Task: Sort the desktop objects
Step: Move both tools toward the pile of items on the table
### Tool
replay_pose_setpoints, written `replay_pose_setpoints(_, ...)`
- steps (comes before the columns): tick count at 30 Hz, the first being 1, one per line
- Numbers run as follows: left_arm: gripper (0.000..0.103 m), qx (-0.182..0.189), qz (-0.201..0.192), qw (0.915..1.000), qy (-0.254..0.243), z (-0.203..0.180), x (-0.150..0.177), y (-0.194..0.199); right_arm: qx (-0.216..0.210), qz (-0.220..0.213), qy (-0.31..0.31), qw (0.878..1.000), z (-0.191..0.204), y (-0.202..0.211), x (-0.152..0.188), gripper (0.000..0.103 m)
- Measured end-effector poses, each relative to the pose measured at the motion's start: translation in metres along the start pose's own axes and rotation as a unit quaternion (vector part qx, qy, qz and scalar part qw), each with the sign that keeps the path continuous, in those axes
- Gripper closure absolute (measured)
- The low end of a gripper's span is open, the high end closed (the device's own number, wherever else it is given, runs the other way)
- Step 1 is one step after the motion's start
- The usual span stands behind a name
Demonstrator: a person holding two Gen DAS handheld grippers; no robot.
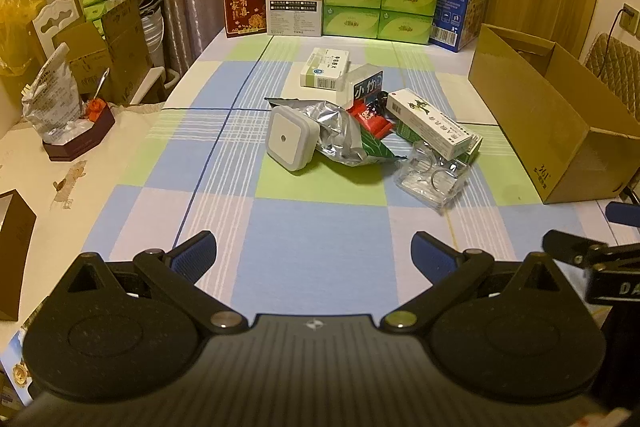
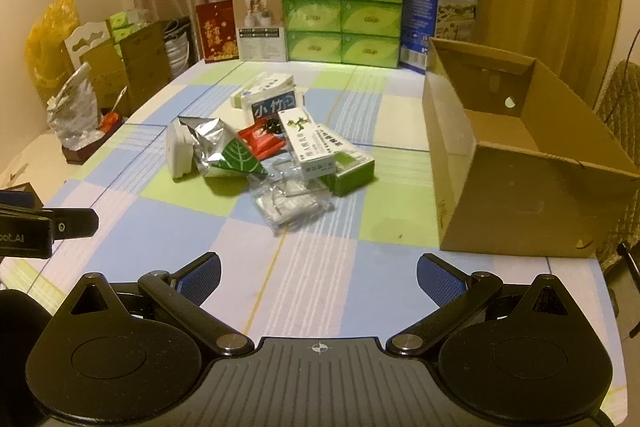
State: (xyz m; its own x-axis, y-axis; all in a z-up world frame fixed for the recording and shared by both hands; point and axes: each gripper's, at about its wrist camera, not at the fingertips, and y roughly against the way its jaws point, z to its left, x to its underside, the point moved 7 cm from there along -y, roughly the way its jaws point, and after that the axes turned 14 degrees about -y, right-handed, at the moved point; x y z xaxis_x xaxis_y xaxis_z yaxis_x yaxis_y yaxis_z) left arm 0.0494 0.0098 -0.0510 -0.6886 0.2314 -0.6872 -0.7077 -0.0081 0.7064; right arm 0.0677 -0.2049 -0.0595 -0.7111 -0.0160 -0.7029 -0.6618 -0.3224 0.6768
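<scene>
Lying in a loose heap at mid-table on the checked cloth [image 1: 320, 227]: the goods to be sorted.

- Night light [image 1: 289, 138], white, square: at the heap's left edge, leaning against the foil bag.
- Foil bag [image 1: 344, 135], crumpled, green leaf print: centre of the heap.
- Red packet [image 1: 370, 121]: partly tucked between the bag and the long box.
- Long white box [image 1: 434, 125]: resting tilted across a green box [image 2: 352, 173].
- Clear pouch [image 1: 432, 179] with metal rings: nearest the grippers, touching the green box.
- Medicine box [image 1: 326, 69] and blue-label box [image 1: 366, 87]: at the heap's far side.
- Cardboard box [image 2: 520, 163], open, empty as far as seen: to the right, apart from the heap.
- Left gripper [image 1: 314, 253]: fingers spread wide, holding nothing, short of the heap.
- Right gripper [image 2: 318, 275]: likewise spread and empty.

Risks, judged: the items overlap, so lifting one may drag or tip its neighbour; the long white box would likely slide off if the green box is taken first. The clear pouch looks slick and flat, apt to slip from the pads. The foil bag may crumple rather than hold.
</scene>
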Motion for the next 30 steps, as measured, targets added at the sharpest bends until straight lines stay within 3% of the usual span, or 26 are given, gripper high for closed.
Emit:
replay_pose_setpoints(7,0.001,0.008,0.004,0.9999,0.013,0.005,0.001,0.000,0.002,0.007,0.011,1.000,0.004,-0.009,0.000,0.002)
replay_pose_setpoints(30,0.001,-0.010,-0.013,0.9996,-0.023,0.017,-0.028,0.022,-0.011,0.012,-0.010,1.000,-0.005,-0.010,-0.013,0.002)
